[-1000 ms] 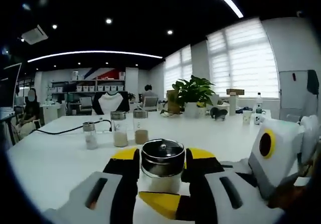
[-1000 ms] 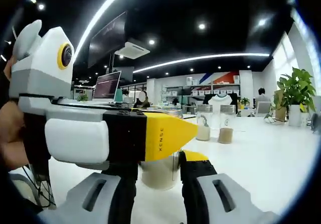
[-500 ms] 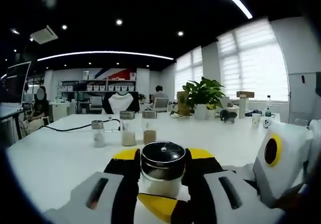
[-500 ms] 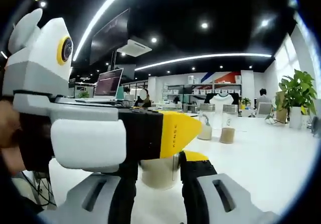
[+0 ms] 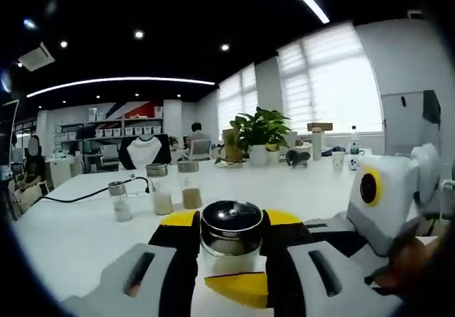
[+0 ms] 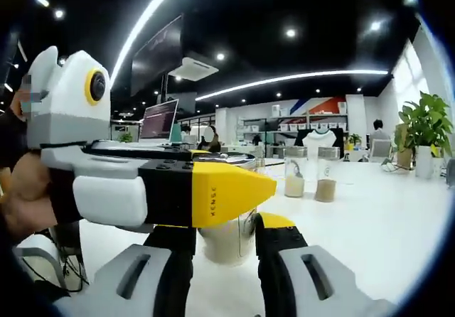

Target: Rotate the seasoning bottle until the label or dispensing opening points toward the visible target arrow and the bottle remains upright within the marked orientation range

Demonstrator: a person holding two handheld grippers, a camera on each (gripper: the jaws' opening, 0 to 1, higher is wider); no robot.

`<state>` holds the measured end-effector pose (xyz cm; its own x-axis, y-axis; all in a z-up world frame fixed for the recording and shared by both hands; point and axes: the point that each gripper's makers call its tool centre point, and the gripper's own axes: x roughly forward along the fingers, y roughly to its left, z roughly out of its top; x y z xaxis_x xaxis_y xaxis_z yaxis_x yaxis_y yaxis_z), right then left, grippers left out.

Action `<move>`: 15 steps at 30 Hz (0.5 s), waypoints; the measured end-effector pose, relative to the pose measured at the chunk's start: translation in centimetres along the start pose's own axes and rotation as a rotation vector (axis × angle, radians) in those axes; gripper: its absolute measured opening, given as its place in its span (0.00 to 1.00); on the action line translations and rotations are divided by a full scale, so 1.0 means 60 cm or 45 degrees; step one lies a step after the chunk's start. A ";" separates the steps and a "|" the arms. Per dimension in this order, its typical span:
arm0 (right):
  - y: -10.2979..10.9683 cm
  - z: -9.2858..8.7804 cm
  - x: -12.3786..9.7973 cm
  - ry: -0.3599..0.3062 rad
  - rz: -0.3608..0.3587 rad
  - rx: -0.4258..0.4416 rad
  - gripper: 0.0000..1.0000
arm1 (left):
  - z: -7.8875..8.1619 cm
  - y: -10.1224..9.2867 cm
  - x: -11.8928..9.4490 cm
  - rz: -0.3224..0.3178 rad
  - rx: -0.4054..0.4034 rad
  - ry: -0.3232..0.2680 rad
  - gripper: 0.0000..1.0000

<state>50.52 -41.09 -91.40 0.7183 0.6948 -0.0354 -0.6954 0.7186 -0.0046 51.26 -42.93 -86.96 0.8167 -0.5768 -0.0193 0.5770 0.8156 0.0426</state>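
Between both sets of fingers at lower centre: seasoning bottle, upright on the white table. Left gripper and right gripper both look clamped on it. Risk: opposed grips fighting during the twist could tip or skid it. No arrow visible. Count: one held bottle, three spare shakers, one potted plant.

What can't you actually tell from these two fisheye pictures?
- Target arrow and range marks: none made out on the table.
- Seasoning bottle label: left gripper view, covered by the left claw.
- Bottle lid: right gripper view, behind the left claw.
- Three far jars: contents too small.
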 end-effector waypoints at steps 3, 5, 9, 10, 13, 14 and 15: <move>0.003 0.004 0.000 -0.008 0.037 0.018 0.31 | -0.001 0.001 -0.002 -0.066 -0.008 0.009 0.36; 0.007 0.012 0.000 -0.040 0.070 0.045 0.31 | 0.000 0.002 -0.003 -0.097 0.035 0.017 0.36; 0.006 0.016 -0.001 -0.033 0.086 0.038 0.34 | 0.009 -0.006 -0.004 -0.229 0.091 0.019 0.36; 0.005 0.015 -0.001 -0.028 0.093 0.038 0.34 | 0.012 -0.008 -0.005 -0.259 0.084 0.012 0.36; 0.004 0.012 -0.003 -0.017 0.103 0.034 0.36 | 0.026 -0.014 -0.007 -0.328 0.086 -0.023 0.34; 0.004 0.011 -0.004 -0.011 0.108 0.033 0.36 | 0.027 -0.012 -0.007 -0.353 0.088 -0.020 0.34; 0.004 0.011 -0.006 -0.009 0.109 0.028 0.36 | 0.029 -0.014 -0.008 -0.375 0.070 -0.022 0.34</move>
<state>50.09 -41.15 -90.76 0.6566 0.7537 -0.0276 -0.7535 0.6571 0.0203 50.39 -43.42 -85.28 0.6137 -0.7893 -0.0222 0.7874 0.6096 0.0920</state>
